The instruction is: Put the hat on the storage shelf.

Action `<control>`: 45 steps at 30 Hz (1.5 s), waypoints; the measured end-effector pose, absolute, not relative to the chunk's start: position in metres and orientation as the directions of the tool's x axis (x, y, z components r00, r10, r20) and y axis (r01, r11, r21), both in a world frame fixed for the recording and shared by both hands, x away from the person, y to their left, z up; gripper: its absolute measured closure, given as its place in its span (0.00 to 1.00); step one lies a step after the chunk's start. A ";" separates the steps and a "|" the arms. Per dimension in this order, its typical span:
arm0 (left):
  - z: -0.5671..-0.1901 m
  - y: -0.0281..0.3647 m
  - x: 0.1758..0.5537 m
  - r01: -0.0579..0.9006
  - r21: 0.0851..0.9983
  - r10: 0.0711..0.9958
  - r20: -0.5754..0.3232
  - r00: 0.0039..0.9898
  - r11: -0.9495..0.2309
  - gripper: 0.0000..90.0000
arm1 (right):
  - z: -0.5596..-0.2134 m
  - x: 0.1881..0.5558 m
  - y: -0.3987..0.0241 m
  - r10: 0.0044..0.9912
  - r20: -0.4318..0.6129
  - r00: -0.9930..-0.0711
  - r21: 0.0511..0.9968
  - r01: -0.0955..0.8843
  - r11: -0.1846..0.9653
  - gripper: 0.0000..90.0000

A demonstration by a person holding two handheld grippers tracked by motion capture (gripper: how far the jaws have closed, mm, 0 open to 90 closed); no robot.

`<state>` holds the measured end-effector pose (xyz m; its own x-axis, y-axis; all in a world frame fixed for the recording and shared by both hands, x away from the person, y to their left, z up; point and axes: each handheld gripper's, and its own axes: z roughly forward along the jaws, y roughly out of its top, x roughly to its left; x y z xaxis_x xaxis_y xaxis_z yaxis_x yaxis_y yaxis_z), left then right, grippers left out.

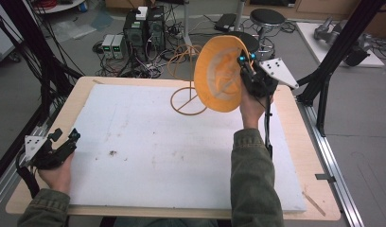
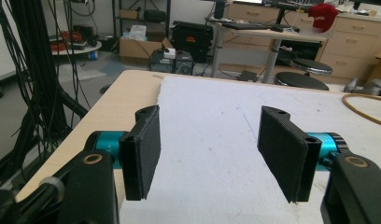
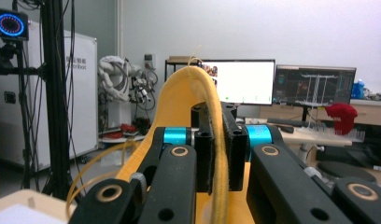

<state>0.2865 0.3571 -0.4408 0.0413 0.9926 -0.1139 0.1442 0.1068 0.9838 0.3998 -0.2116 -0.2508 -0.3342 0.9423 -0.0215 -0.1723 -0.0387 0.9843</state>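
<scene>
A floppy orange-yellow hat [image 1: 218, 75] hangs in the air over the far middle of the table, brim edge up. My right gripper [image 1: 245, 66] is shut on its brim from the right side. In the right gripper view the brim [image 3: 191, 91] runs pinched between the two black pads [image 3: 234, 149]. Just behind and below the hat stands a thin yellow wire stand [image 1: 189, 92] with a ring base on the white mat. My left gripper [image 1: 65, 135] rests at the table's near left edge, its jaws wide open [image 2: 209, 119] with nothing between them.
A white mat [image 1: 148, 142] covers most of the wooden table [image 1: 295, 142]. The stand's ring base [image 2: 366, 107] lies at the mat's far side. Black frame posts [image 1: 333, 52] flank the table. Computers, cables and stools sit on the floor beyond the far edge.
</scene>
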 end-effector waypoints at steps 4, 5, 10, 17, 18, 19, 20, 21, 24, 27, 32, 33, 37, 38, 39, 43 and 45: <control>-0.441 0.356 0.287 0.140 0.988 0.996 -0.077 0.035 0.071 0.44 | -0.238 0.415 -0.213 0.945 -0.039 -0.326 0.985 -0.172 -0.018 0.95; -0.441 0.357 0.286 0.138 0.988 0.996 -0.075 0.038 0.069 0.44 | -0.237 0.418 -0.213 0.947 -0.050 -0.317 0.984 -0.176 -0.007 0.95; -0.440 0.360 0.283 0.131 0.988 0.996 -0.082 0.032 0.077 0.44 | -0.227 0.434 -0.214 0.963 -0.062 -0.261 0.987 -0.157 0.021 0.95; -0.439 0.355 0.286 0.126 0.987 0.994 -0.101 0.033 0.096 0.44 | -0.223 0.446 -0.226 0.986 -0.011 -0.169 0.989 -0.146 -0.014 0.95; -0.439 0.355 0.286 0.126 0.987 0.994 -0.101 0.035 0.096 0.44 | -0.222 0.448 -0.228 0.985 -0.004 -0.173 0.990 -0.137 -0.020 0.95; -0.439 0.355 0.286 0.124 0.988 0.994 -0.102 0.036 0.097 0.44 | -0.220 0.450 -0.230 0.987 -0.007 -0.161 0.990 -0.138 -0.015 0.95; -0.439 0.355 0.286 0.124 0.988 0.994 -0.101 0.035 0.096 0.44 | -0.219 0.455 -0.231 0.991 -0.008 -0.132 0.990 -0.140 -0.011 0.95; -0.439 0.355 0.286 0.123 0.988 0.994 -0.102 0.035 0.097 0.44 | -0.219 0.455 -0.231 0.991 -0.008 -0.132 0.990 -0.140 -0.011 0.95; -0.439 0.355 0.287 0.128 0.986 0.994 -0.109 0.031 0.104 0.44 | -0.221 0.460 -0.235 0.994 0.020 -0.105 0.990 -0.137 -0.034 0.95; -0.439 0.354 0.287 0.128 0.986 0.993 -0.114 0.038 0.108 0.44 | -0.222 0.461 -0.239 0.994 0.069 -0.088 0.984 -0.156 -0.082 0.95; -0.439 0.353 0.287 0.129 0.985 0.992 -0.123 0.040 0.117 0.44 | -0.211 0.458 -0.234 0.996 0.058 -0.063 0.981 -0.181 -0.069 0.95; -0.439 0.353 0.287 0.129 0.985 0.991 -0.125 0.041 0.119 0.44 | -0.207 0.459 -0.229 0.998 0.026 -0.058 0.984 -0.172 -0.035 0.95; -0.438 0.354 0.287 0.134 0.980 0.987 -0.155 0.044 0.148 0.45 | -0.208 0.468 -0.203 0.991 -0.135 -0.001 0.977 -0.169 0.133 0.96; -0.438 0.355 0.287 0.136 0.979 0.986 -0.160 0.046 0.152 0.45 | -0.208 0.468 -0.203 0.991 -0.135 -0.001 0.977 -0.169 0.133 0.96; -0.438 0.355 0.287 0.135 0.978 0.985 -0.164 0.046 0.157 0.45 | -0.210 0.471 -0.199 0.991 -0.135 -0.006 0.978 -0.161 0.132 0.96; -0.439 0.355 0.288 0.140 0.978 0.985 -0.164 0.049 0.156 0.45 | -0.221 0.483 -0.179 0.988 -0.153 -0.015 0.979 -0.139 0.150 0.96; -0.439 0.355 0.289 0.145 0.975 0.983 -0.177 0.047 0.169 0.45 | -0.224 0.487 -0.169 0.987 -0.160 -0.016 0.979 -0.126 0.157 0.96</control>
<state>0.2887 0.3549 -0.4390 0.0471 0.9830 -0.1772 0.1453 0.1688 0.9749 0.4873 -0.1688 -0.2236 -0.0160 0.9870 -0.1602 -0.1263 0.1569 0.9795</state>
